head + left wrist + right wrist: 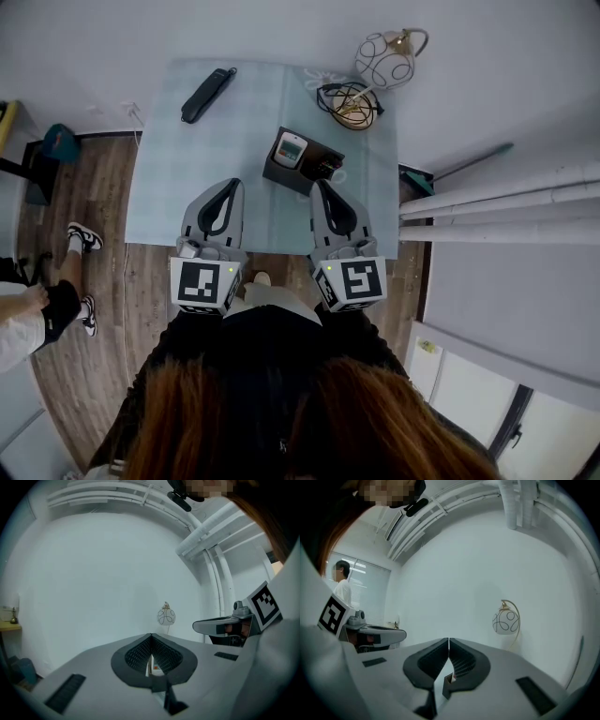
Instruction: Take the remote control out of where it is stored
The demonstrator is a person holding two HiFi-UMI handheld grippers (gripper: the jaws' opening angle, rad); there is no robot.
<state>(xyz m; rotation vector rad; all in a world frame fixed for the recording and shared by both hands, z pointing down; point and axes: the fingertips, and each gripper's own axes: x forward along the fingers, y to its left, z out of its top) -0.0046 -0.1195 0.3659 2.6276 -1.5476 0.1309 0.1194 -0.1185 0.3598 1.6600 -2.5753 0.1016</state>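
Table (pixel 169 169) setup, approach step imo, nothing grabbed yet. Left gripper (pixel 228 184) and right gripper (pixel 320 186) hang over near edge, both with jaws pinched together, empty. Dark holder box (pixel 281 174) sits mid-table toward right edge, white remote (pixel 292 149) standing inside. Next move probably: spread right jaws, reach in, pinch remote, lift straight up.

Soft, cool, even daylight fills the room without glare, and in the head view the table (pixel 169 178) ahead of the left gripper (pixel 228 185) is bright, with only faint shadows. Both gripper views are dimmer and bluish, ringed by black corners, and fisheye distortion bends the pipes (pixel 211 531) up and right of that gripper. The brightest patch is a window (pixel 370 583) far left of the right gripper (pixel 448 641), whose near body looks soft while the lamp (pixel 505 622) beyond it stays fairly sharp.
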